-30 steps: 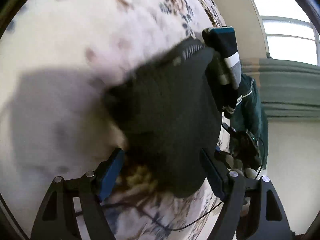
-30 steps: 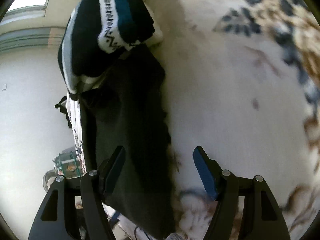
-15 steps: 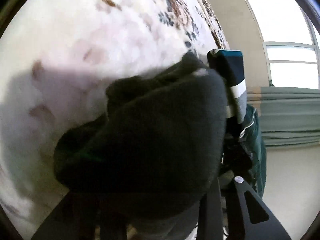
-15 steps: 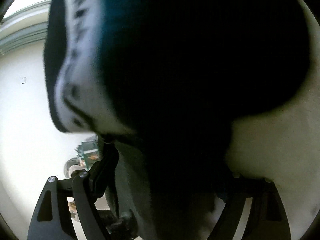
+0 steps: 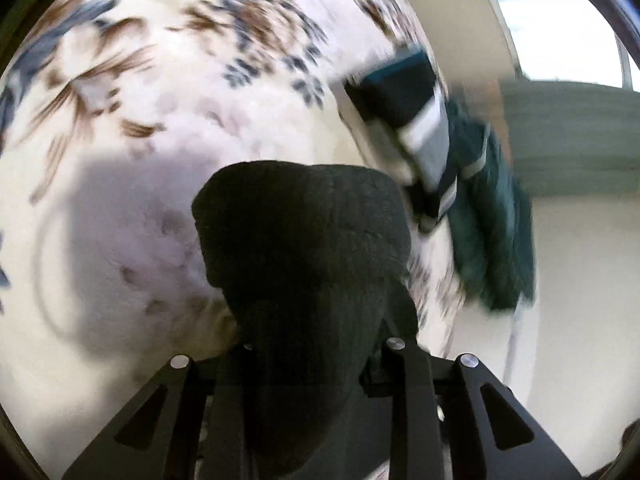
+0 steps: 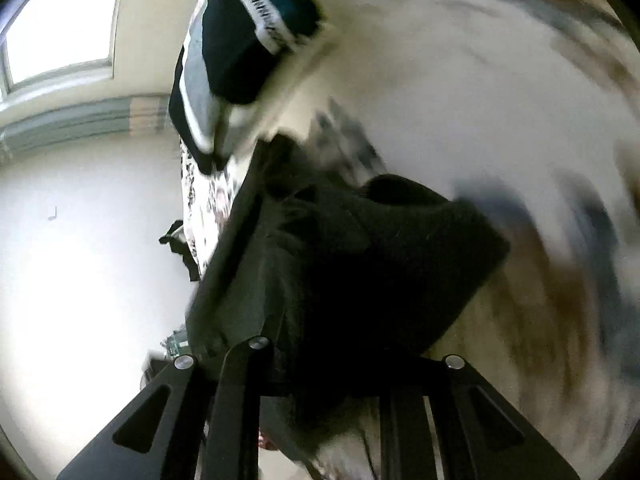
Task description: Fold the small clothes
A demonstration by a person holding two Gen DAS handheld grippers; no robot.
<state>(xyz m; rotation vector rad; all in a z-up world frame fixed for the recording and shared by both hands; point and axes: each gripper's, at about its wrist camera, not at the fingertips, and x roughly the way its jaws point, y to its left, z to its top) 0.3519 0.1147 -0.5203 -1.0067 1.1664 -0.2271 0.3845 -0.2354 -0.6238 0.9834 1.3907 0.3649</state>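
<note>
Dark garment now bunched in both grippers

One second ago the dark garment point(image 5: 304, 248) lay flat on the floral bed cover point(image 5: 168, 120); now folded and lifted. Left hand-held gripper point(image 5: 308, 364) and right hand-held gripper point(image 6: 320, 364), previously spread, have narrowed onto it.

Dark knit garment point(image 5: 304, 248) bunched over floral blanket point(image 5: 168, 92).

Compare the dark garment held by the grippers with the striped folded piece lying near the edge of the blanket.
The dark garment is one plain dark colour; the striped folded piece shows teal, black, white and grey bands. The dark garment hangs bunched from the left gripper and right gripper, while the striped piece rests untouched on the floral blanket. The dark garment looks loose and unfinished; the striped piece is a compact bundle. Both are soft fabric over the same blanket.
</note>
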